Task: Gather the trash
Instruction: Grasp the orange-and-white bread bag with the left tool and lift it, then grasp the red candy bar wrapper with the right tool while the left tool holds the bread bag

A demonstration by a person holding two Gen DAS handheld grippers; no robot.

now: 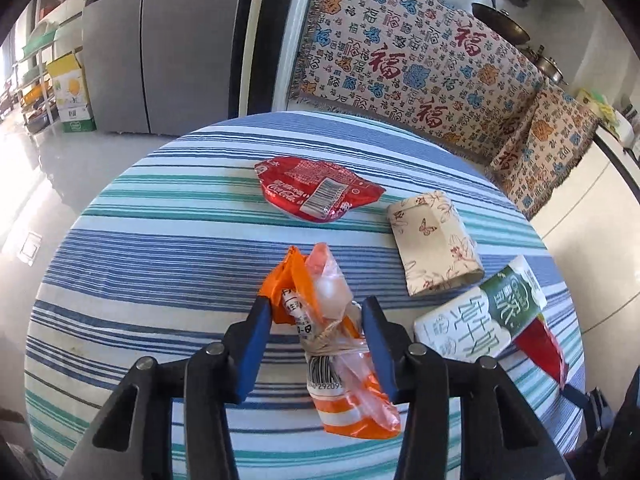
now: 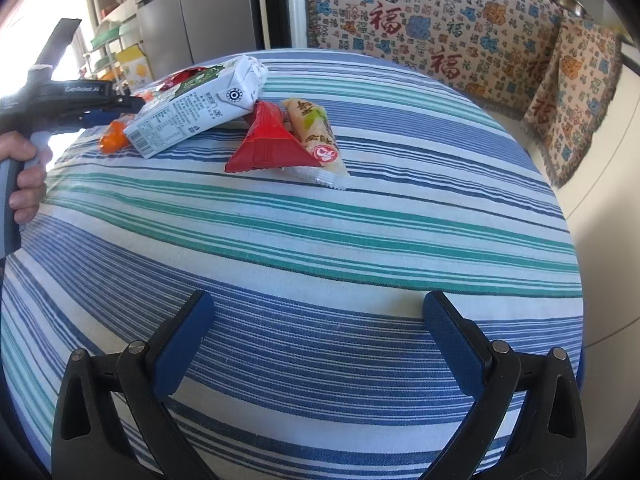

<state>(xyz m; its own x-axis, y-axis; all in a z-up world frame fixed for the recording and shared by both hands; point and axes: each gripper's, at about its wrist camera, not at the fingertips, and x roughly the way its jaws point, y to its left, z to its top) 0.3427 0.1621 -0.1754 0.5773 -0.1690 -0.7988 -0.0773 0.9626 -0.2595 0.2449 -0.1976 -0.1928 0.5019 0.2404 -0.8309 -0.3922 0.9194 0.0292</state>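
An orange and clear plastic wrapper (image 1: 332, 320) lies on the striped table between the blue pads of my left gripper (image 1: 316, 308); the pads stand on either side of it, and I cannot tell if they press it. A red Coca-Cola label (image 1: 316, 190), a butterfly-print fabric bag (image 1: 434, 240) and a white milk carton (image 1: 472, 320) lie beyond. My right gripper (image 2: 316, 340) is open and empty above the table. In its view the milk carton (image 2: 200, 110), a red wrapper (image 2: 268, 140) and a yellow snack packet (image 2: 316, 136) lie far ahead.
The round table has a blue, green and white striped cloth (image 2: 320, 240). A sofa with a patterned throw (image 1: 420, 60) stands behind it. A grey refrigerator (image 1: 160, 40) stands at back left. The left hand-held gripper (image 2: 60, 96) shows at the left edge of the right wrist view.
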